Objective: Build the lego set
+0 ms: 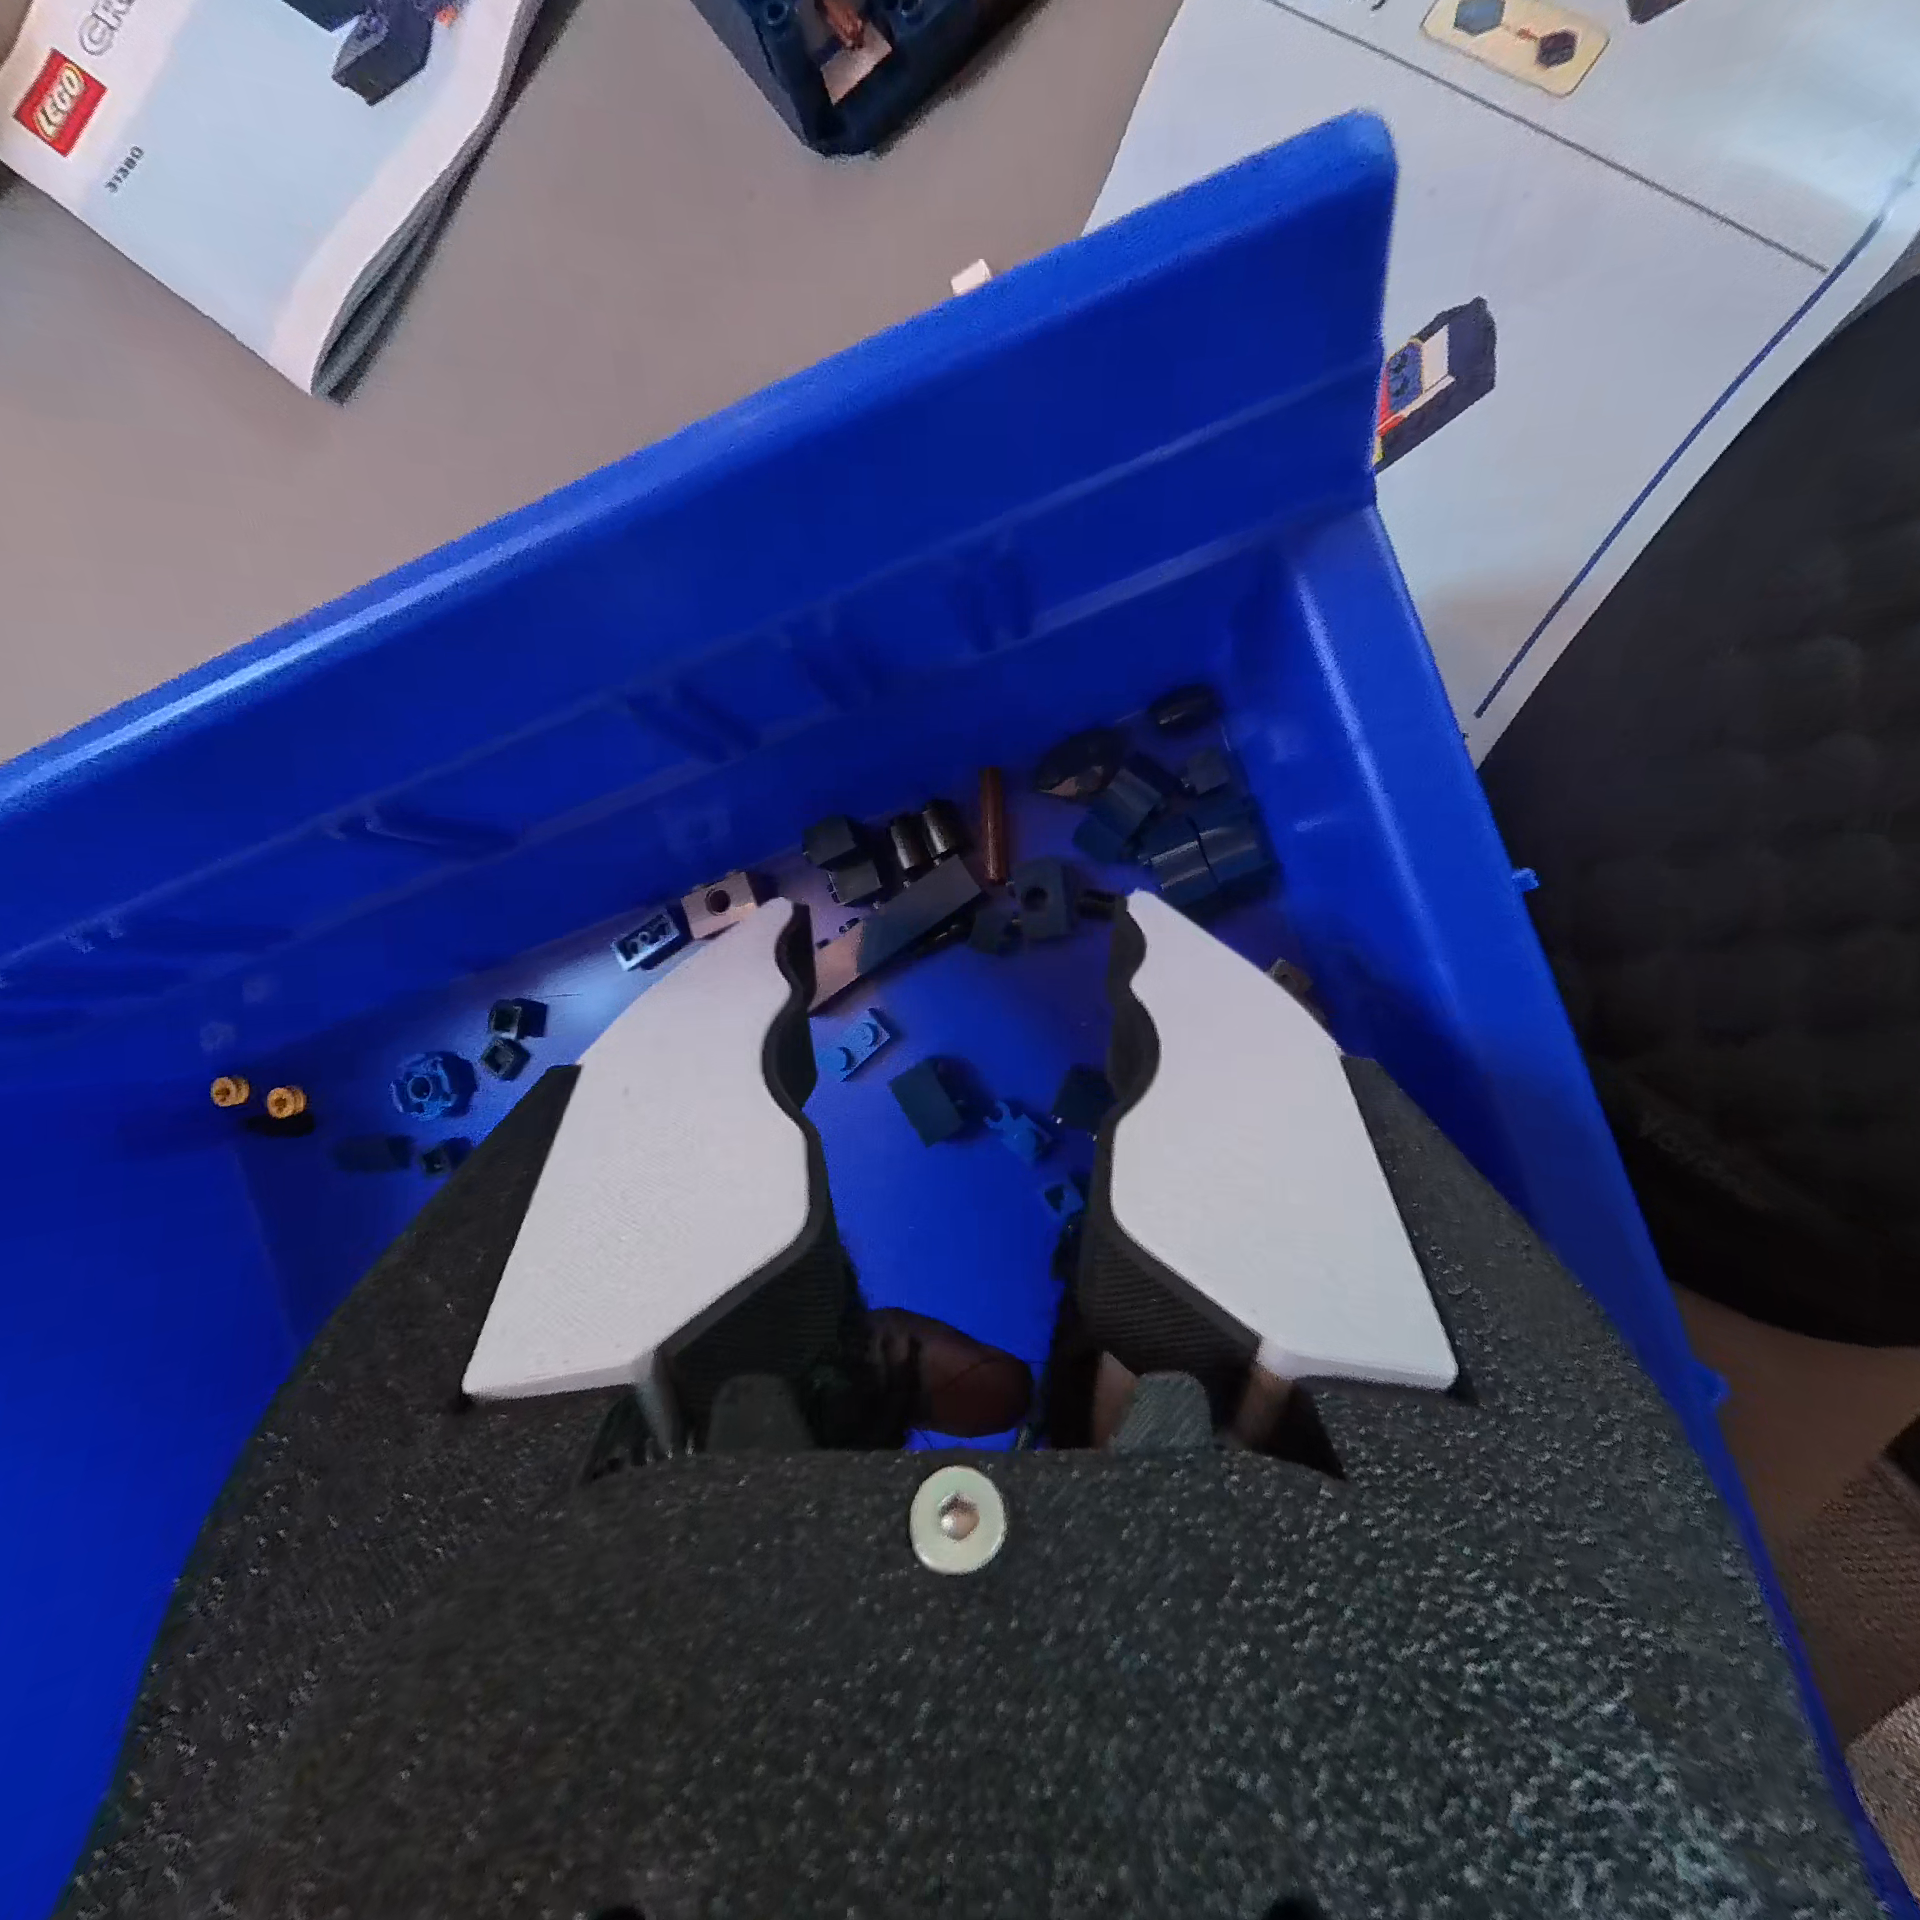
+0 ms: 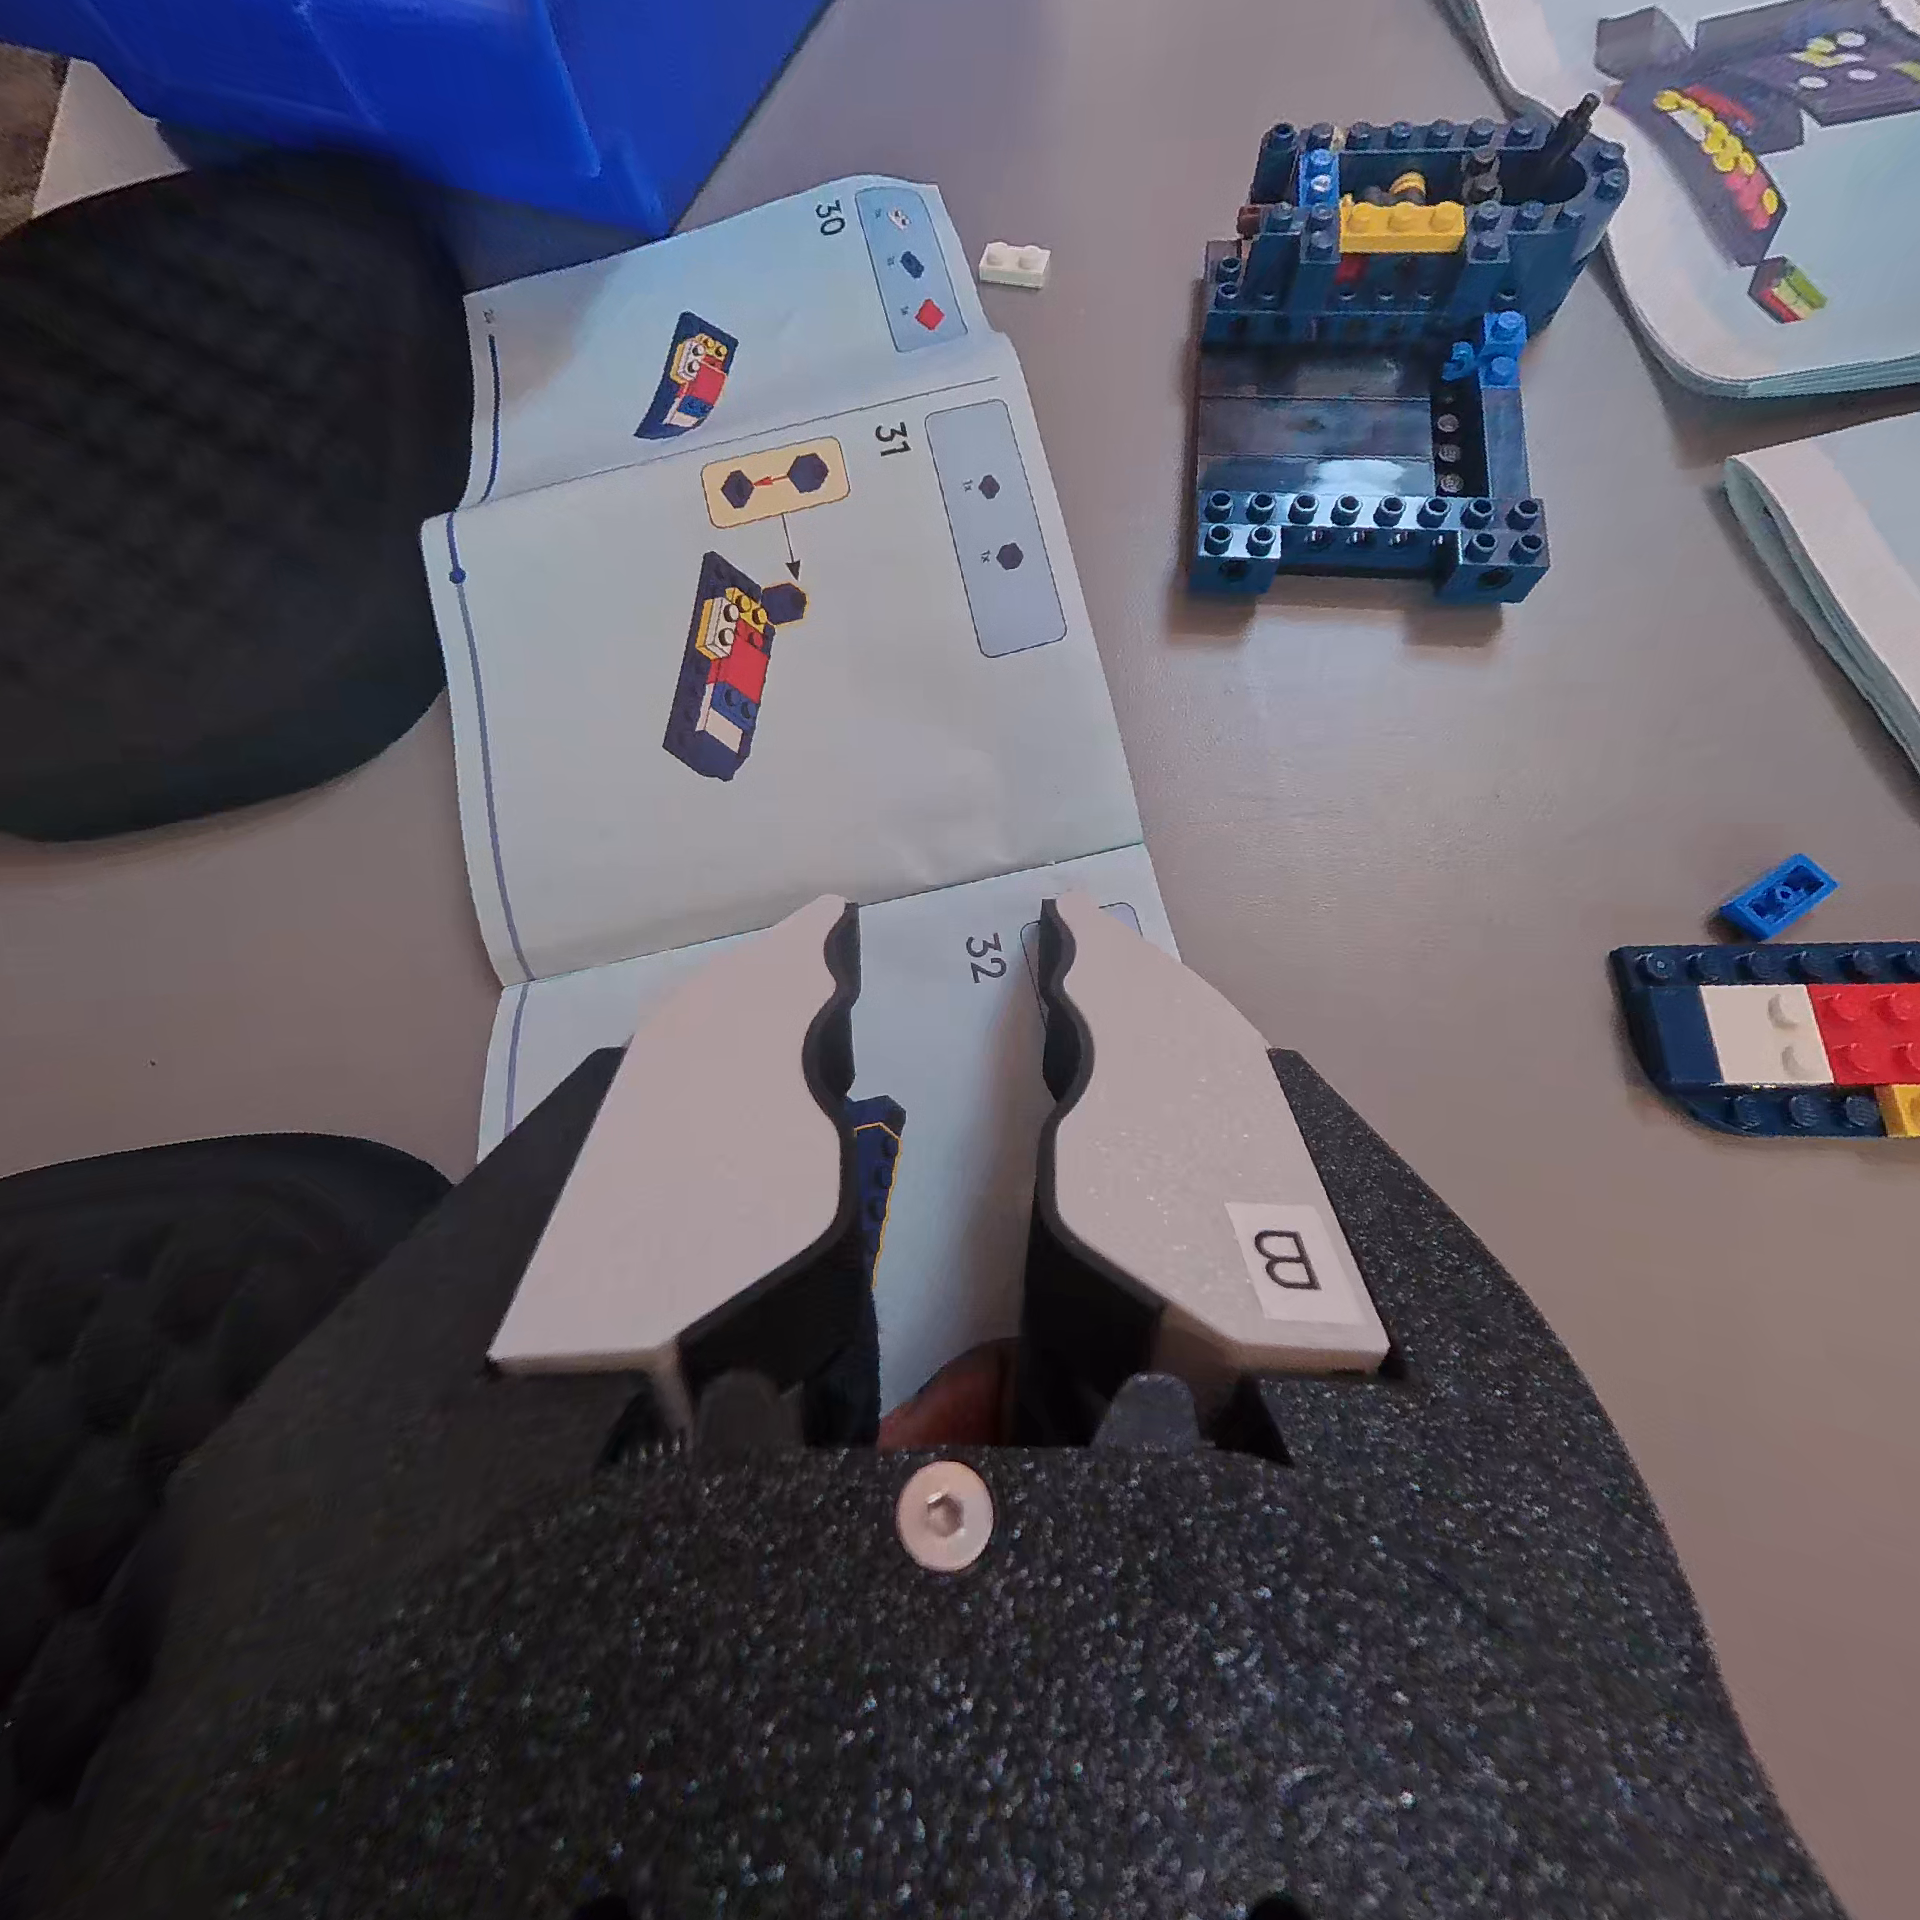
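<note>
Left claw (image 1: 956, 914) spread and holding nothing inside blue bin (image 1: 727, 540) over loose dark bricks (image 1: 914, 894); right claw (image 2: 951, 914) parted, bare, above open instruction booklet (image 2: 769, 727); dark-blue brick build (image 2: 1371, 416) stands partly assembled on surface (image 2: 1351, 831).

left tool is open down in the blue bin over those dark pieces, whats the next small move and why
Probably ease the left tool forward and down, then close. Its jaws stand apart holding nothing, and the dark slope piece lies at the fingertips, partly between them, among loose bricks on the blue bin floor.
</note>
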`<action>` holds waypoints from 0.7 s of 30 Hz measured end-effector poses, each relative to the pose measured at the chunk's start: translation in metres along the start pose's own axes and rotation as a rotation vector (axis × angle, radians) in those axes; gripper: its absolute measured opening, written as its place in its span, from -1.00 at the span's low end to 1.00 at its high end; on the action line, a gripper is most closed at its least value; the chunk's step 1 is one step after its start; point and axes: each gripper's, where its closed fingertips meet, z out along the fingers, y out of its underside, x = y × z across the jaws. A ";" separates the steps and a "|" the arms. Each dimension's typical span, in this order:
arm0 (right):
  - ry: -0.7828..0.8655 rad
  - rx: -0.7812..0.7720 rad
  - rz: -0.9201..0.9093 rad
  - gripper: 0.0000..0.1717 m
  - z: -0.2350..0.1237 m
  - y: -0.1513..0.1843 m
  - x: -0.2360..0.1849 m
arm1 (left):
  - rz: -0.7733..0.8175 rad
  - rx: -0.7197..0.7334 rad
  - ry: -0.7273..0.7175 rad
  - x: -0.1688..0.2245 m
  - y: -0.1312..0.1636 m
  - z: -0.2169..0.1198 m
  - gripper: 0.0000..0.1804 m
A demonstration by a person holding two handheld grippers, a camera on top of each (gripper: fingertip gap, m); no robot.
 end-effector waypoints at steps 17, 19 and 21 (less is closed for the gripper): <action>0.001 -0.005 0.007 -0.63 0.001 0.001 0.001 | -0.510 0.342 -0.232 -0.074 -0.019 -0.045 -0.31; 0.001 -0.005 0.007 -0.63 0.001 0.001 0.001 | -0.500 0.330 -0.203 -0.069 -0.018 -0.042 -0.32; 0.001 -0.005 0.008 -0.63 0.001 0.001 0.001 | -0.445 0.272 -0.191 -0.062 -0.014 -0.036 -0.40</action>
